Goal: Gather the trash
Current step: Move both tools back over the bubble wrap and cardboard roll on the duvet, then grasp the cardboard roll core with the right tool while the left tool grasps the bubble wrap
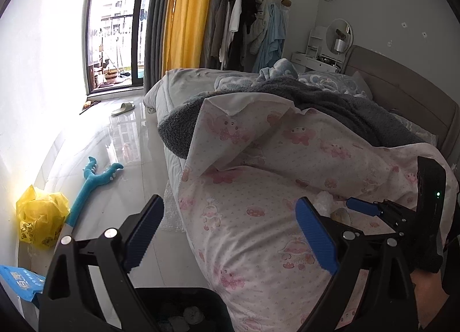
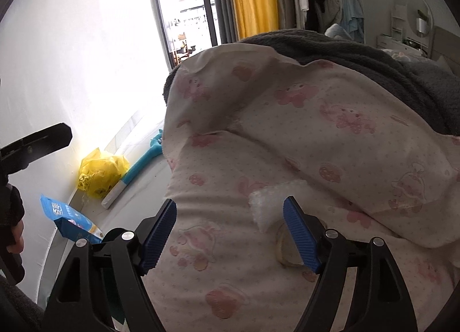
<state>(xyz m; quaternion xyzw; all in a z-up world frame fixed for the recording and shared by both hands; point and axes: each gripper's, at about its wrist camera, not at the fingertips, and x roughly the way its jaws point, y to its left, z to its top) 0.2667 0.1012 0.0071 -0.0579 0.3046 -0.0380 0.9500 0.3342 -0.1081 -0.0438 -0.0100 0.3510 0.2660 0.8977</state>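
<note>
A crumpled white bubble-wrap scrap [image 2: 266, 202] lies on the pink-patterned quilt [image 2: 287, 136], with a roll of clear tape [image 2: 284, 248] just below it. My right gripper [image 2: 230, 234] is open and empty above the quilt, its right finger beside the tape and scrap. My left gripper [image 1: 230, 234] is open and empty at the bed's corner, over a dark bin [image 1: 184, 309] holding scraps. The right gripper [image 1: 368, 208] shows at the right of the left wrist view, near the scrap [image 1: 326, 202]. A yellow plastic bag [image 1: 40, 217] and a blue packet [image 1: 21, 281] lie on the floor by the wall.
A teal plush toy [image 1: 92, 182] lies on the shiny tile floor. A sheet of bubble wrap [image 1: 169, 217] hangs at the bed's side. A grey blanket [image 1: 330, 102] tops the bed. A slipper [image 1: 123, 108] sits near the balcony door; a clothes rack [image 1: 247, 21] stands behind.
</note>
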